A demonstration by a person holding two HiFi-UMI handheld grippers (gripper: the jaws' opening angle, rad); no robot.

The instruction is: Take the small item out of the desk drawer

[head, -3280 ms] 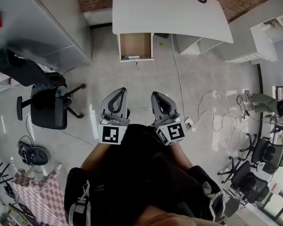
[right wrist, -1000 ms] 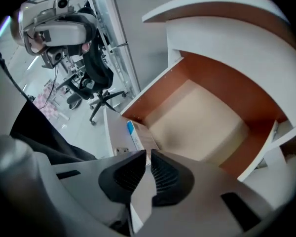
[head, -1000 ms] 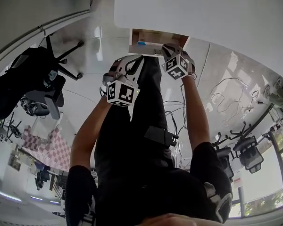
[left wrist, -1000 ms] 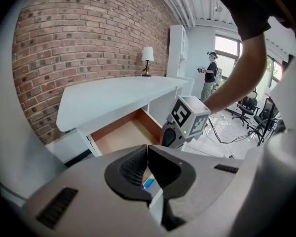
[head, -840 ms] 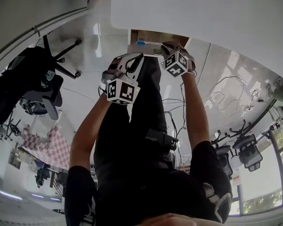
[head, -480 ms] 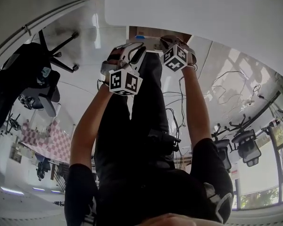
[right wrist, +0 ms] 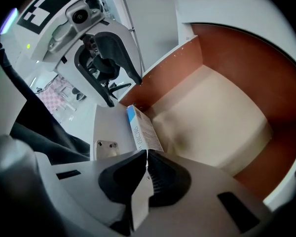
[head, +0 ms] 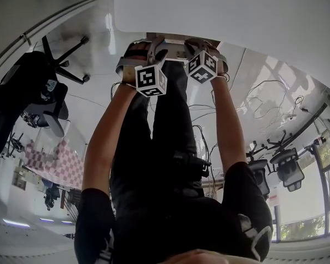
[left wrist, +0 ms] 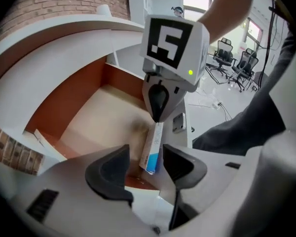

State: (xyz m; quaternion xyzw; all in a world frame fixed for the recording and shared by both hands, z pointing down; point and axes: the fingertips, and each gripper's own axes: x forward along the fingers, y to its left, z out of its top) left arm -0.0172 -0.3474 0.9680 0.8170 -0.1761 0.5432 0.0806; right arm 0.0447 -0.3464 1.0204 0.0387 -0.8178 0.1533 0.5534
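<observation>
The desk drawer (left wrist: 101, 113) stands pulled out, its pale floor (right wrist: 212, 112) bare but for one small item. That white box with a blue end (left wrist: 152, 151) lies along the drawer's front wall (right wrist: 140, 130). My left gripper (left wrist: 147, 154) is open above the box's blue end; its jaws have just been opening and the box shows in the gap, untouched by the pads. My right gripper (right wrist: 145, 154) is shut, its tips at the box's other end (left wrist: 158, 115); I cannot tell if they touch it. Both grippers, left (head: 153, 42) and right (head: 191, 44), point down into the drawer.
The white desk top (head: 220, 10) overhangs the drawer's back. A black office chair (head: 38, 92) stands on the left, cables (head: 264, 100) trail over the floor on the right, and more chairs (head: 289, 175) stand beyond. The person's legs fill the space under the grippers.
The person has walked up to the desk. Over the last second the left gripper has moved from beside the leg to the drawer next to the right gripper, and it has rolled.
</observation>
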